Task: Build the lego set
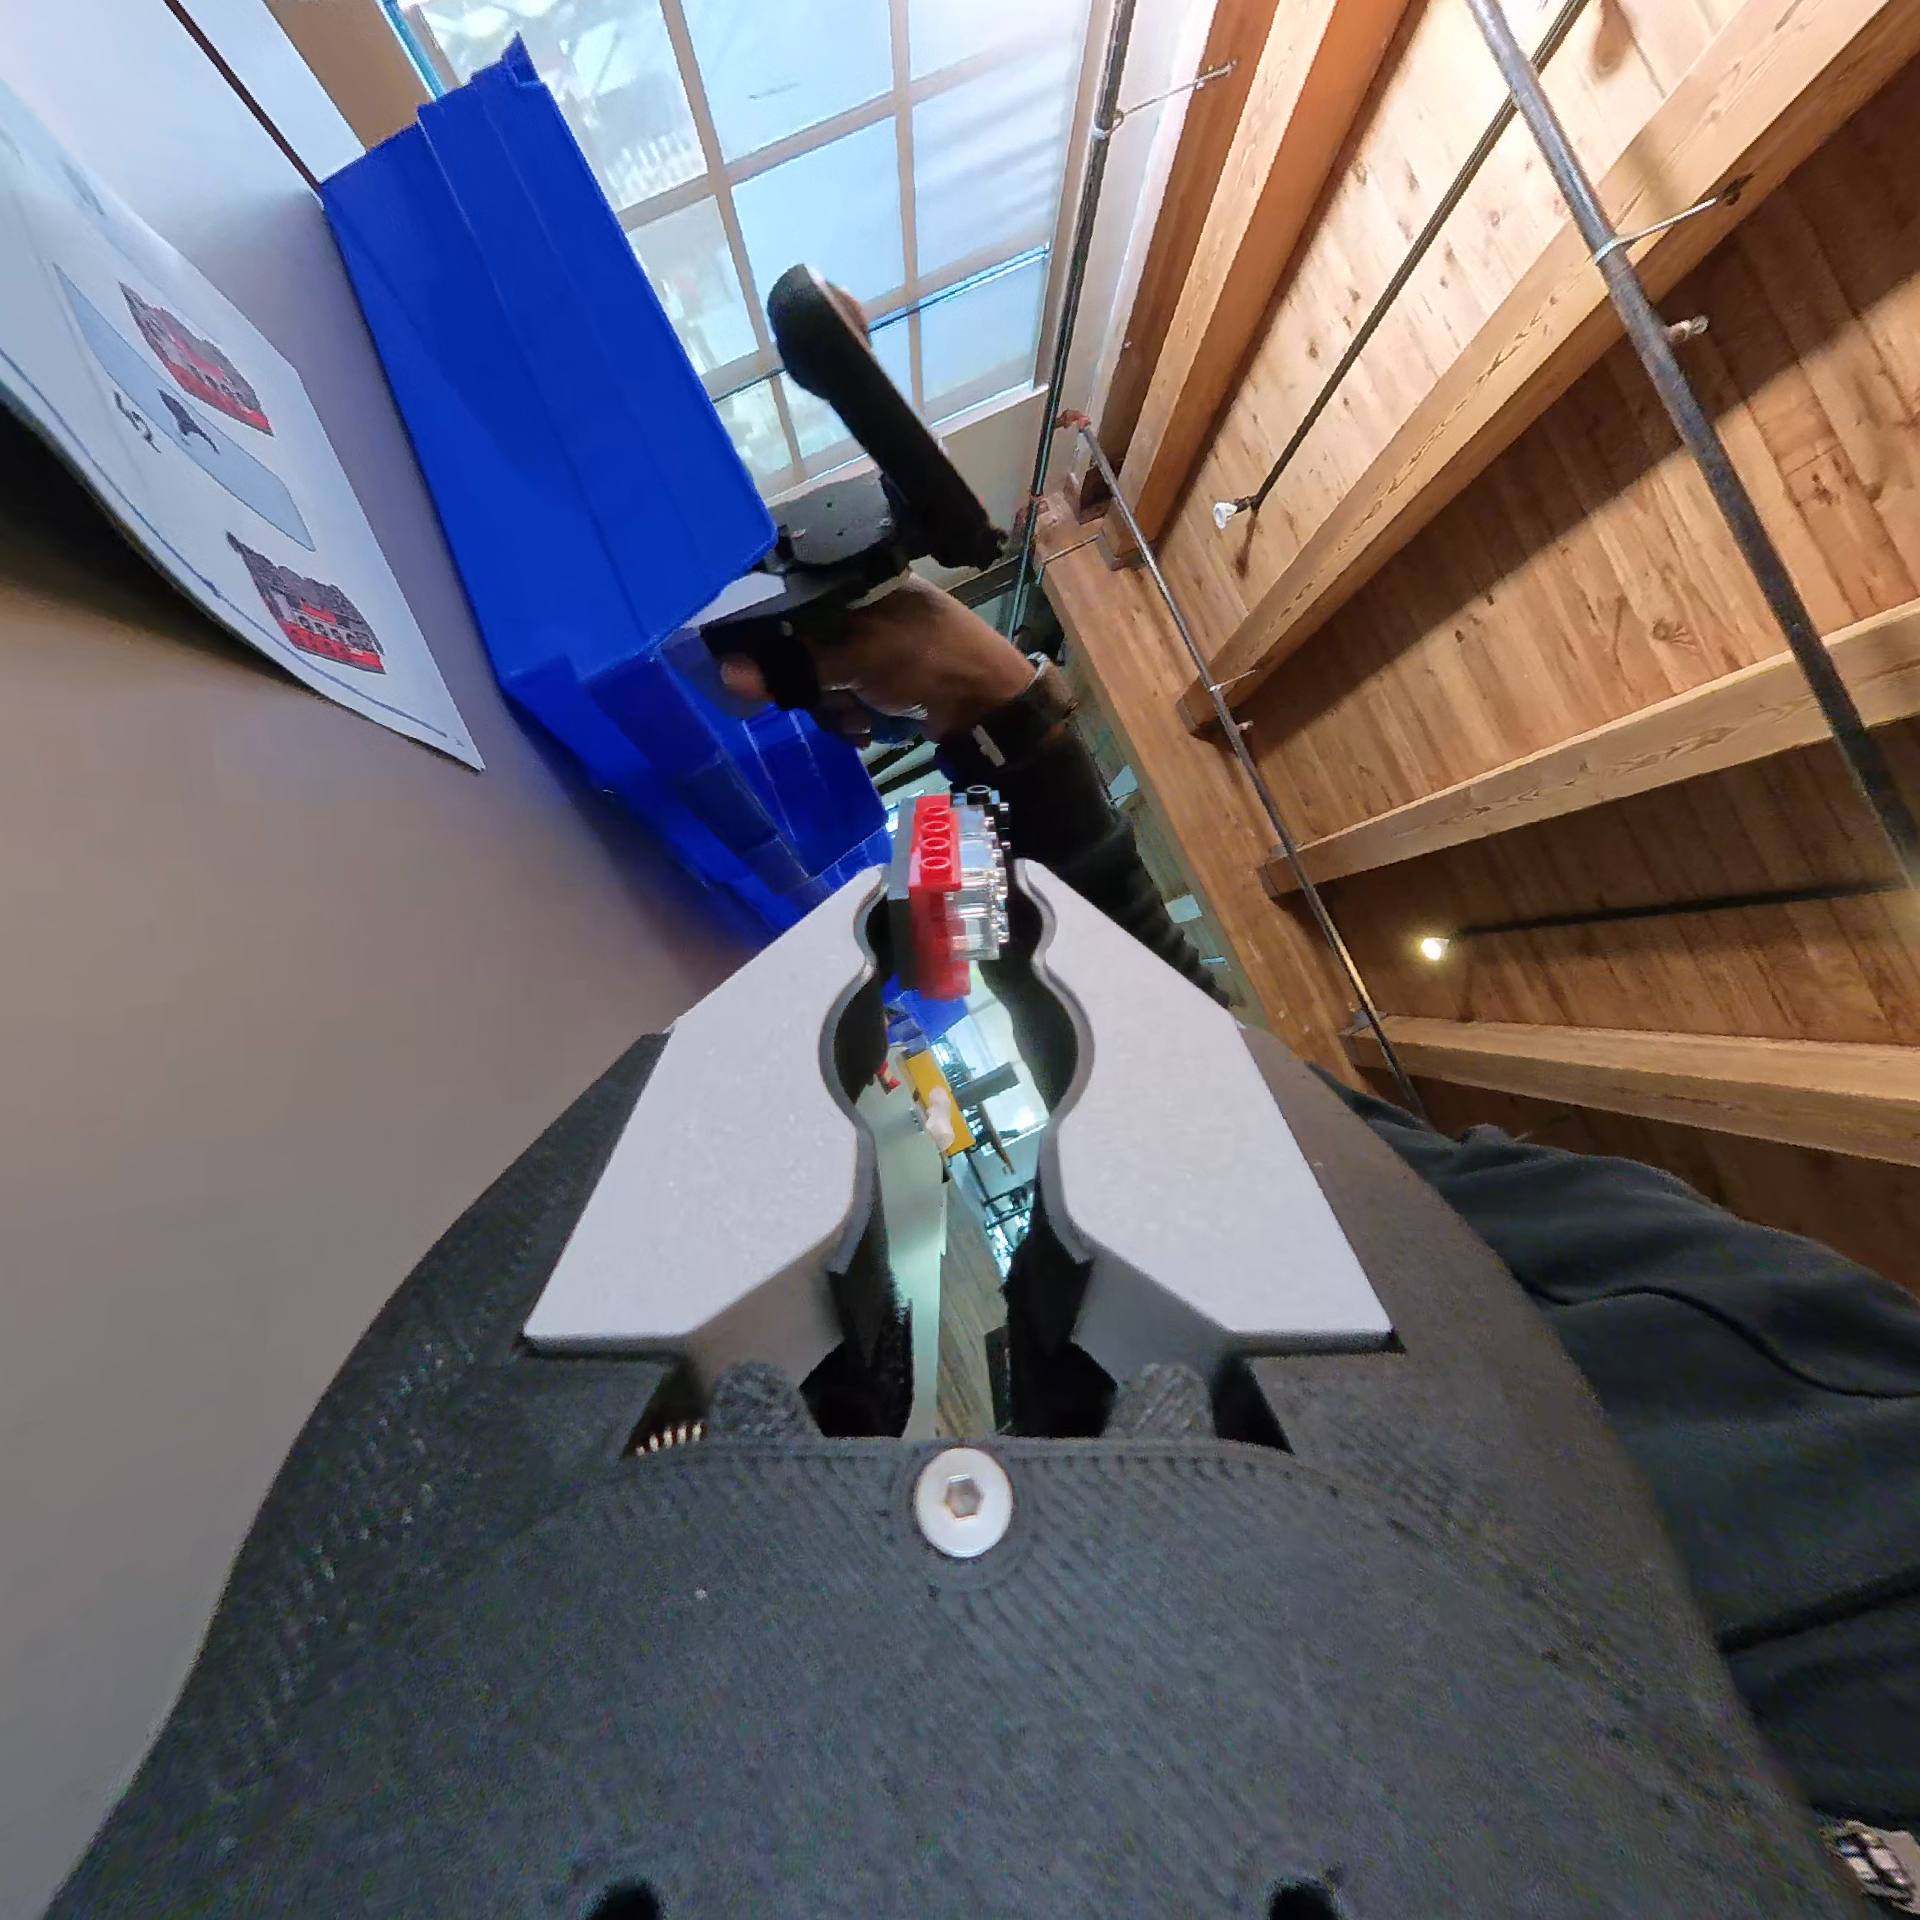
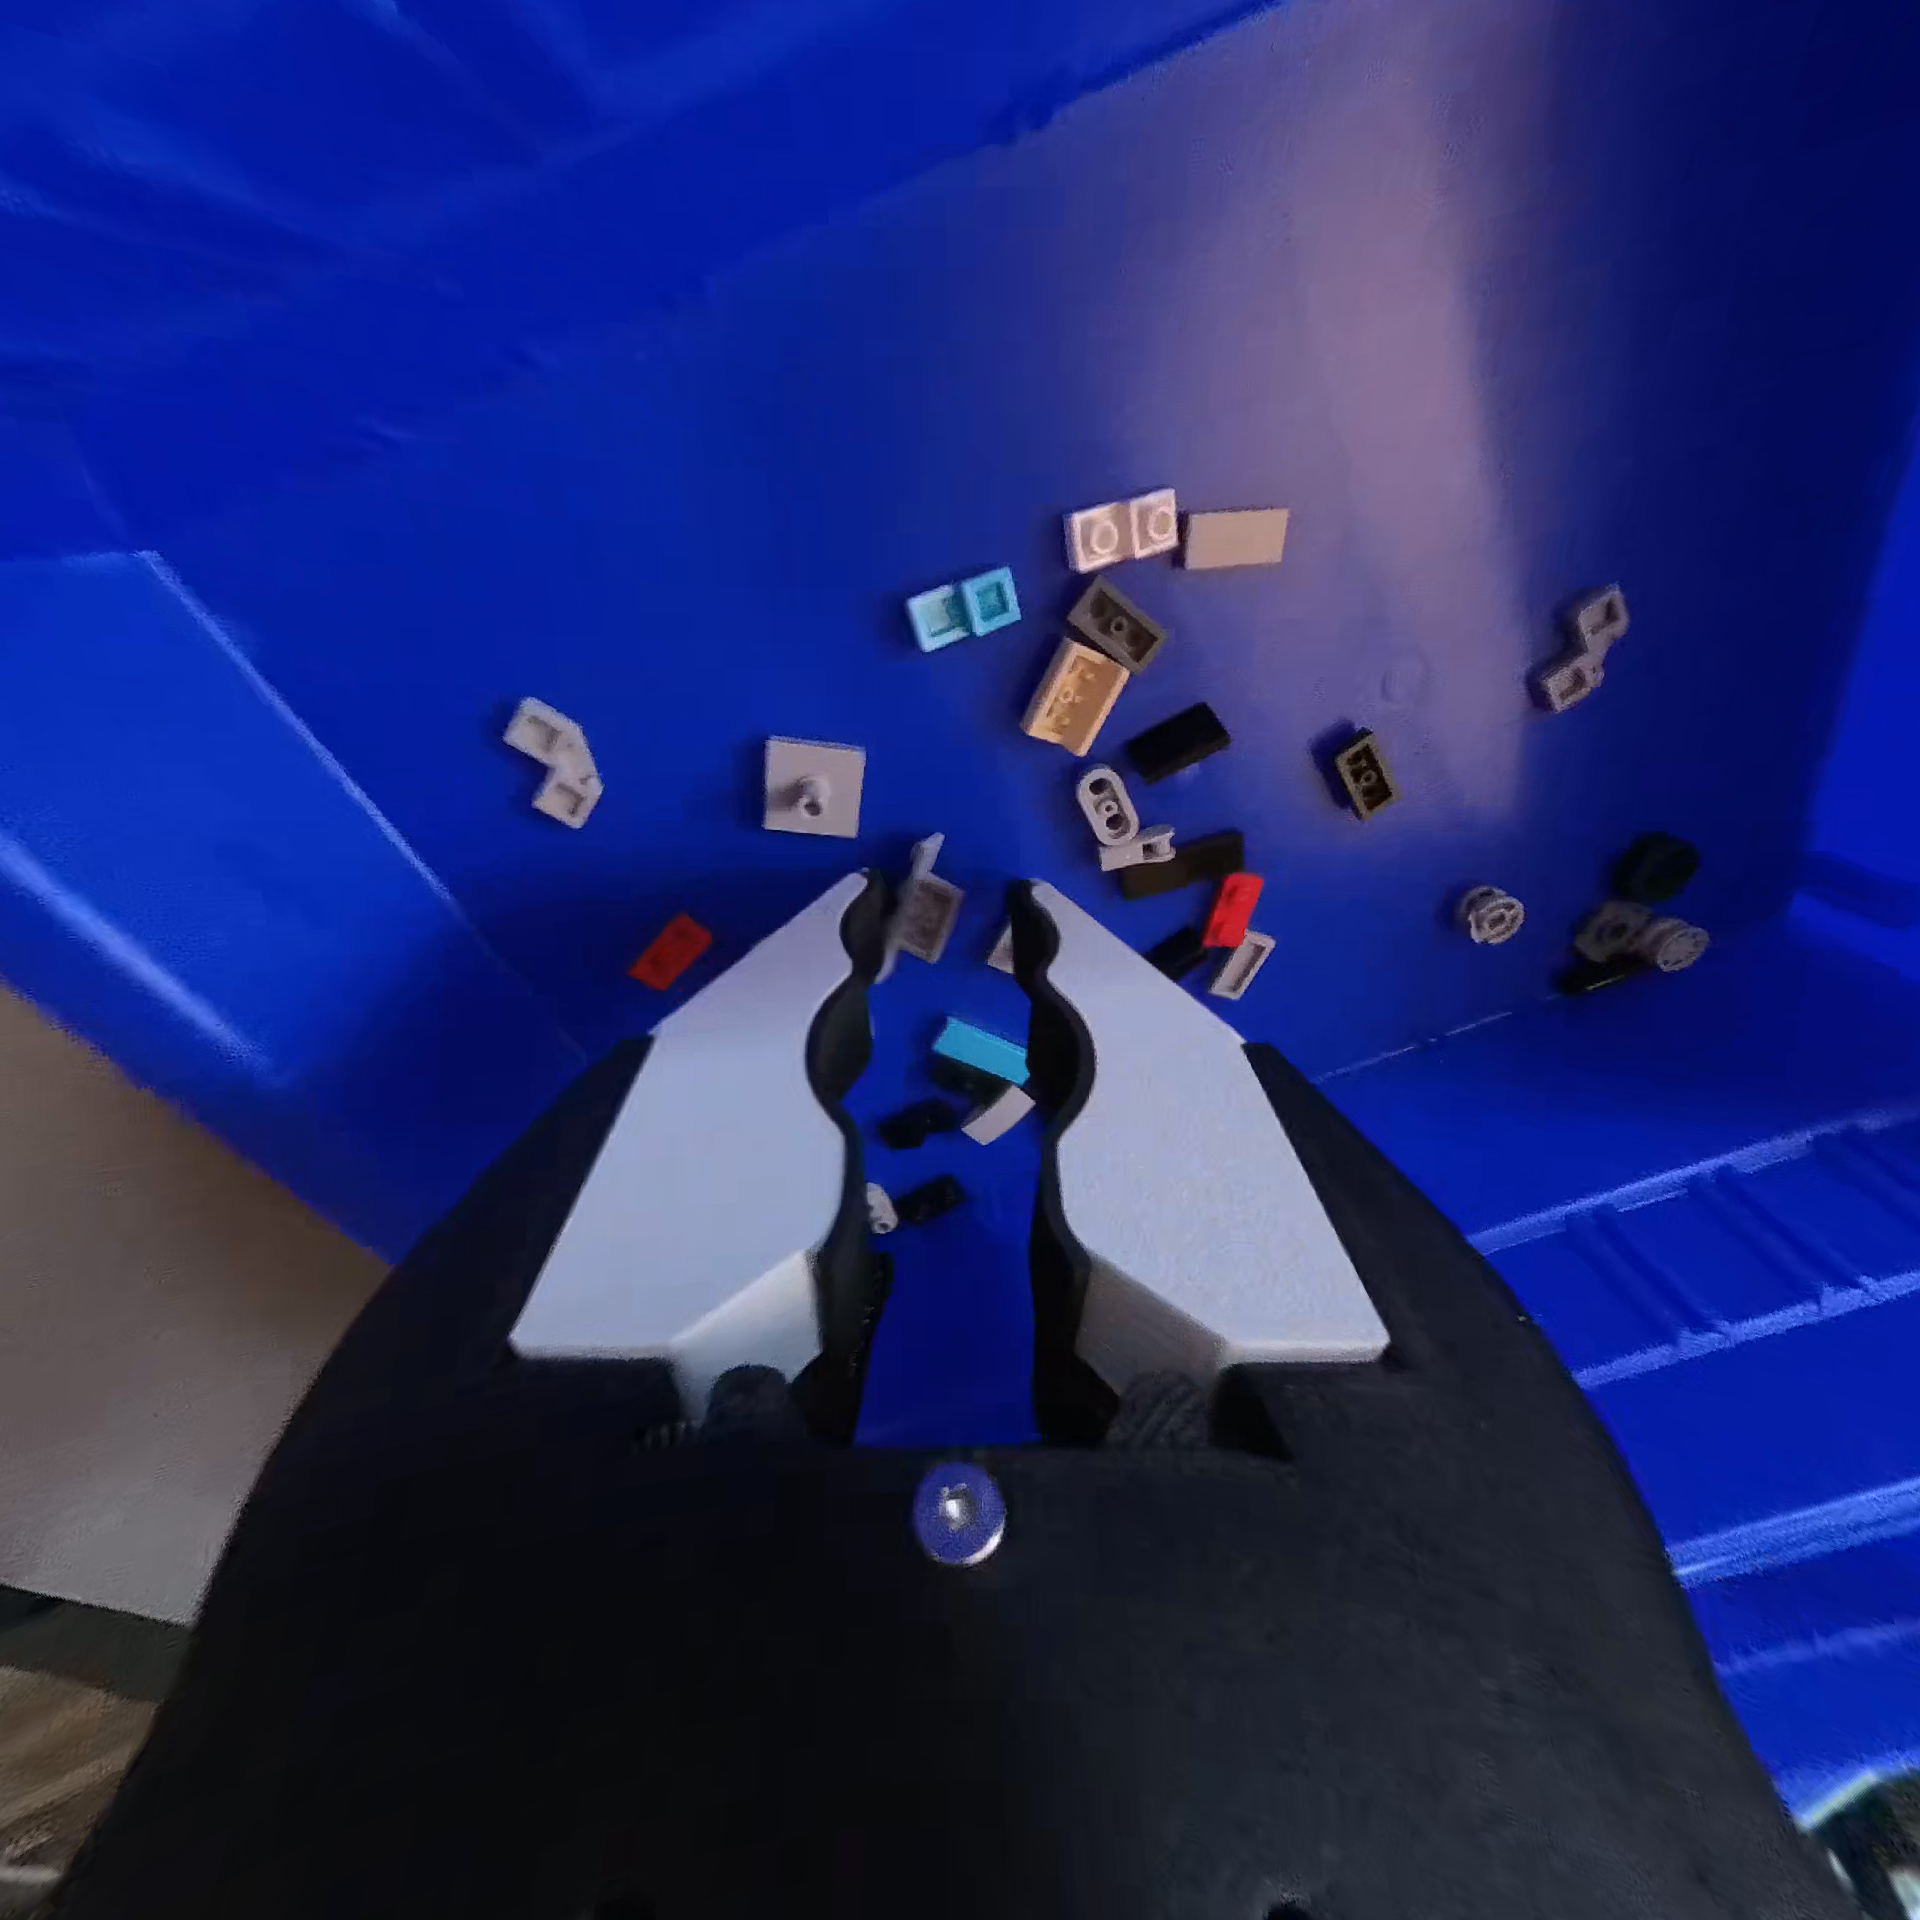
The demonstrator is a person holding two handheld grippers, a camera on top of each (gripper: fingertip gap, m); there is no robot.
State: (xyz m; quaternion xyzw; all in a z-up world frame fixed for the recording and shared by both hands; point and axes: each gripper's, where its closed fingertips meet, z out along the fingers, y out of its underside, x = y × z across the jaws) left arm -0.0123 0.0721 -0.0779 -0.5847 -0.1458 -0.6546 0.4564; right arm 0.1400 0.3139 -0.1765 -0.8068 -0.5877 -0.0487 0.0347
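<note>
My left gripper [image 1: 954, 883] is shut on a small lego assembly [image 1: 935, 868] of red bricks, clear bricks and a black plate, held up in the air beside the table. My right gripper [image 2: 940, 904] is open inside a blue bin [image 2: 623, 468], just above its floor. A small grey piece [image 2: 928, 920] lies by the left fingertip. A light blue tile [image 2: 982, 1044] and small black pieces show between the fingers. Several loose pieces lie around, among them a tan brick [image 2: 1075, 694], a grey square plate [image 2: 812, 787] and red plates [image 2: 670, 951]. The left wrist view shows the right gripper [image 1: 748, 623] reaching into the bin.
An open instruction booklet [image 1: 208, 447] lies on the brown table [image 1: 260, 1039]. Tall blue bins [image 1: 540, 416] stand along the table's far side. A hand [image 1: 914, 665] holds the right gripper. A dark sleeve [image 1: 1662, 1351] is at the right. Wooden beams and a window are beyond. Left tips to right tips: about 30 cm.
</note>
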